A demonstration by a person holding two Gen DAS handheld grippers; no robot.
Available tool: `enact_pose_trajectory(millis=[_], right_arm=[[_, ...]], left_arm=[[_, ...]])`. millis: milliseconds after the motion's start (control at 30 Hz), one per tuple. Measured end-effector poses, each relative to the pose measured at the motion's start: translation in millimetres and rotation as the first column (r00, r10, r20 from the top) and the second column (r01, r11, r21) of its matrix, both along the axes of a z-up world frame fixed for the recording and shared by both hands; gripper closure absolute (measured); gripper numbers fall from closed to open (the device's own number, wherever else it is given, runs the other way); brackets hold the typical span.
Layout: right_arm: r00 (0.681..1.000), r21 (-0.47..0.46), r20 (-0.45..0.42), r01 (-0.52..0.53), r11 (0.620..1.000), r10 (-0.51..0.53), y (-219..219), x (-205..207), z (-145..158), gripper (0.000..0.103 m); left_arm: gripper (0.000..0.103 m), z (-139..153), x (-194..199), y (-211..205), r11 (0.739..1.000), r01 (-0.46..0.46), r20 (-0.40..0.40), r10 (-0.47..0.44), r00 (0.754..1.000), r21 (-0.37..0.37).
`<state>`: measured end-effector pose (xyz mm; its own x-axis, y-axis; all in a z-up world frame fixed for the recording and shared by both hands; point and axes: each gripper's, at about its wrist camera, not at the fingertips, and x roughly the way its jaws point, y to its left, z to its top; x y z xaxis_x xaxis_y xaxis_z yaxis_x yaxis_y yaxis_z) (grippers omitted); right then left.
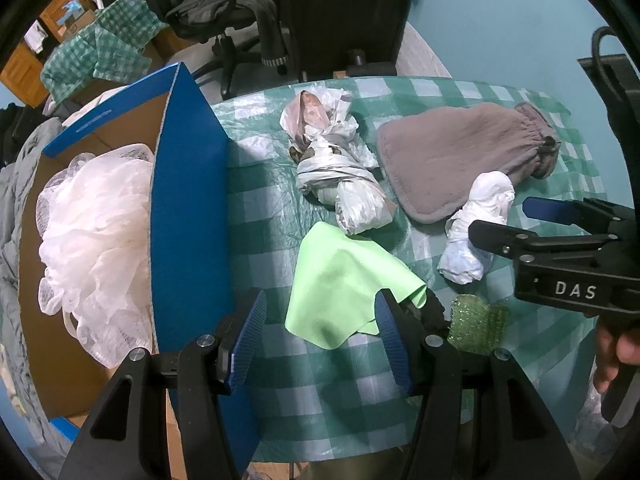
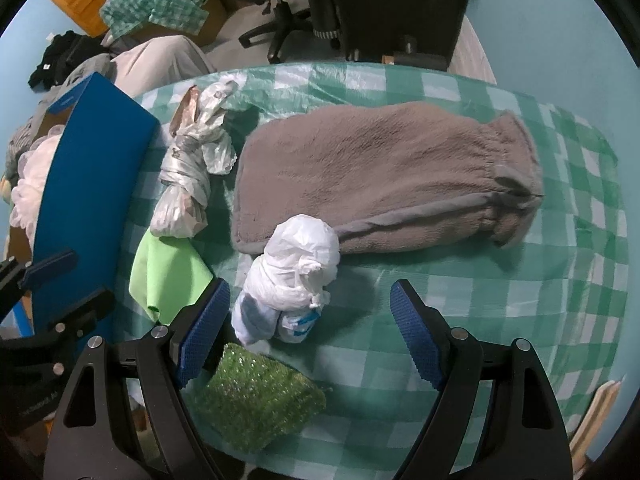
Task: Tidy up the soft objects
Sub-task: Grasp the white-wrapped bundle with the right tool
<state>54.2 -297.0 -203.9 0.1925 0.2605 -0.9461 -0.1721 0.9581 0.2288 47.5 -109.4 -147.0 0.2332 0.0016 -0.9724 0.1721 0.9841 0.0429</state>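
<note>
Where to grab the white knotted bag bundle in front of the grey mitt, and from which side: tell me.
Grip the white bag bundle across its narrower middle, just below the rounded top, probably best from above with the open right gripper, which is already near it. It lies lengthwise toward the gripper, its top against the grey mitt, so close the fingers on its left and right flanks, clear of the green scrubber.

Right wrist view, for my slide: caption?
Open right gripper hovers over a knotted white bag beside a grey mitt.

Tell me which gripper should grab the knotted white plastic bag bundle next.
Right. The open right gripper already points at the knotted white plastic bag bundle, fingers either side. The left gripper faces the light green cloth instead.
</note>
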Motion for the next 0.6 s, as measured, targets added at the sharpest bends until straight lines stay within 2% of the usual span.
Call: enact_pose_trajectory(millis=[367, 433, 467, 500, 600], right_arm=[[0.999, -0.065, -0.036, -0.005, 0.998, 0.002, 12, 4, -25, 0.023], [0.999, -0.073, -0.039, -0.012, 0.997, 0.009, 12, 3, -28, 0.036], [0.999, -0.069, -0.053, -0.014, 0.997, 0.010, 11, 3, -31, 0.050], [0.998, -0.069, -0.064, -0.013, 0.998, 0.009, 10, 2, -33, 0.055], [0.999, -0.068, -0.040, -0.014, 0.998, 0.012, 5, -2, -28, 0.059]], left_arm=[[0.045, -11, 6, -2, 1.000, 0.018, -0.022, -0.018, 1.000, 0.012], [0.045, -11, 6, -3, 1.000, 0.023, -0.023, -0.023, 0.999, 0.014], [0.045, -11, 6, -3, 1.000, 0.023, -0.024, -0.023, 0.999, 0.012], [0.045, -11, 5, -2, 1.000, 0.020, -0.025, -0.020, 0.999, 0.008], [0.045, -10, 3, -2, 1.000, 0.014, -0.031, -0.014, 0.999, -0.004]])
